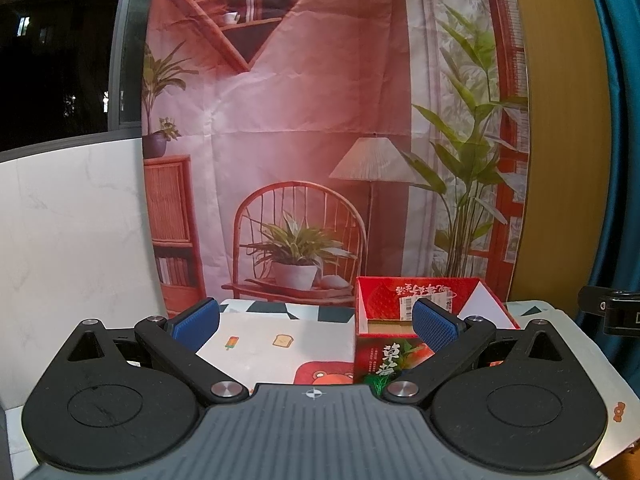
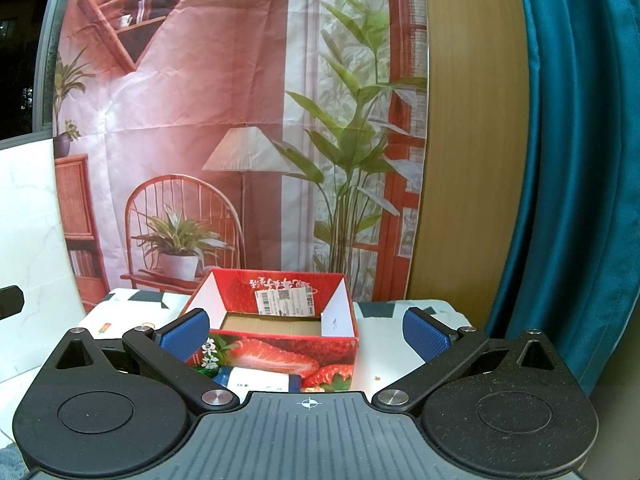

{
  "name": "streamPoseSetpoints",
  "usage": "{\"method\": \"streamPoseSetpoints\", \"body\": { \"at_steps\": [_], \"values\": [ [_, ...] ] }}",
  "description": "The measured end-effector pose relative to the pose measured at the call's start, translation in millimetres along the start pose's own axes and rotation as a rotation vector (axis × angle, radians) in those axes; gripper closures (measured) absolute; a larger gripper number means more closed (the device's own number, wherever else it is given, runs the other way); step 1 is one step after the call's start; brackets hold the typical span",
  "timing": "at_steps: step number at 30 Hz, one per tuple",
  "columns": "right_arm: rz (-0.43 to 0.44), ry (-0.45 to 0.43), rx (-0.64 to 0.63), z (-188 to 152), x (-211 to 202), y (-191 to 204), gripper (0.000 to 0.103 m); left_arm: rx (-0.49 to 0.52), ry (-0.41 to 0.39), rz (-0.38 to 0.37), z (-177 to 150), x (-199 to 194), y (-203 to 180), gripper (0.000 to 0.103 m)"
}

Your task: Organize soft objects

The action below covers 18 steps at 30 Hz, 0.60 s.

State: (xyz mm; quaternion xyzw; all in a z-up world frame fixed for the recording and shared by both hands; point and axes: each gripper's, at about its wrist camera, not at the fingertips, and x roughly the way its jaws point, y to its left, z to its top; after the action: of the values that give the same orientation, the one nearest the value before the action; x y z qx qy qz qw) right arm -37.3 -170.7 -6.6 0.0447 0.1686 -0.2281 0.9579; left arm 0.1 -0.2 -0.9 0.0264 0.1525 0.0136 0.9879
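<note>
Both grippers, left [image 1: 316, 326] and right [image 2: 306, 330], jaws spread and empty, strawberry box [image 2: 280, 348] at twelve o'clock on the worktop [image 2: 384, 368].

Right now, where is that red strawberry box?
The red strawberry box stands open on the patterned tablecloth, before the printed backdrop; in the right wrist view it is centred, just ahead of the right hand-held gripper.

A: Back wall?
B: Printed backdrop cloth [image 1: 304, 120], creased; shows shelves, wicker chair, floor lamp, potted plants. White marble-look panel [image 1: 72, 232] left of it.
A: Right side?
B: Wood-grain panel [image 2: 472, 140], then teal curtain [image 2: 580, 160].
A: Window?
B: Dark window [image 1: 60, 48] far left, night outside. Indoor light.
</note>
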Motion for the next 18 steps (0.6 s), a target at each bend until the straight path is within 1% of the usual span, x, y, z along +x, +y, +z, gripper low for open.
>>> {"method": "streamPoseSetpoints", "body": {
  "at_steps": [18],
  "values": [
    [0.000,0.004,0.001,0.6,0.3,0.6,0.000,0.005,0.003,0.000,-1.5,-0.1,1.8,0.000]
  ]
}}
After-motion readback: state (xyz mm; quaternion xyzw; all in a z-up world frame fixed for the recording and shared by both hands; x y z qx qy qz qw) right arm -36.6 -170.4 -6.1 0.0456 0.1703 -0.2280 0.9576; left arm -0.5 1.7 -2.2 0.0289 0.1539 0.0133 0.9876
